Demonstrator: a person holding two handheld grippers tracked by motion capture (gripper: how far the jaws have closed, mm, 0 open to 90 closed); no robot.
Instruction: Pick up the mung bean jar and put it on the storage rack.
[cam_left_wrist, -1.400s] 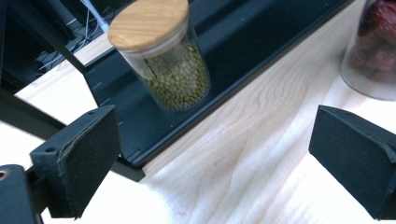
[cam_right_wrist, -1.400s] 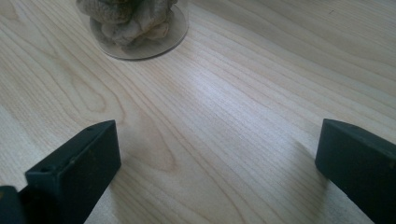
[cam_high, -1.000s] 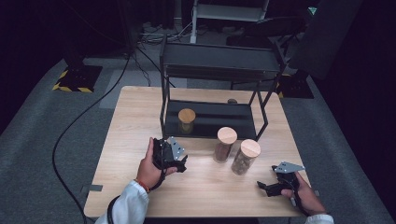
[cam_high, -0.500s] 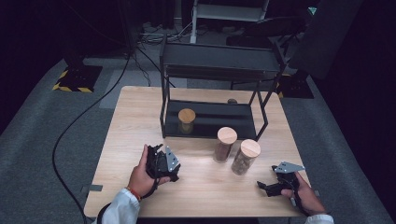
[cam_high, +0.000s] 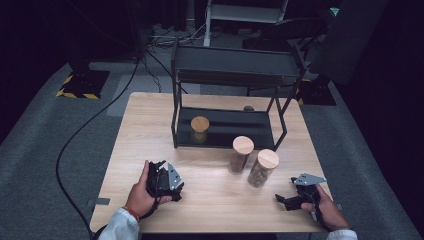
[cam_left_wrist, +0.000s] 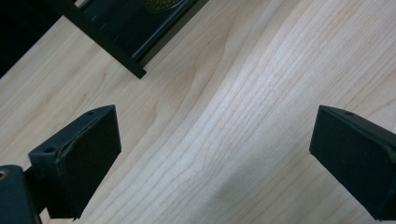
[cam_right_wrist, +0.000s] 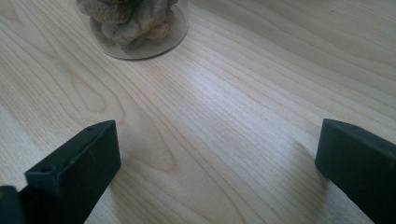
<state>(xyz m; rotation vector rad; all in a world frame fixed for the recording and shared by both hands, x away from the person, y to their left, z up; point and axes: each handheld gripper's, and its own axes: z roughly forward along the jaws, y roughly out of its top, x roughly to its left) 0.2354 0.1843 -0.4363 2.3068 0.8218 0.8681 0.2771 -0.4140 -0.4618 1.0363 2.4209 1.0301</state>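
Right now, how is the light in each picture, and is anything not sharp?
High view: the table is lit, the surroundings are nearly black, and the picture looks soft. Left gripper view: sharp wood grain, with a faint shadow between the jaws. Right gripper view: a pale glare patch on the wood; the jar at the top edge looks slightly soft.

The room around the tabletop (cam_high: 150, 130) is very dark, almost black at the back and sides. The tabletop itself is lit well from above, and its pale wood looks bright. The high view is a bit soft and grainy. Both gripper views are sharp on the wood grain. A soft white shine lies on the wood there, with faint grey shadows beside it.
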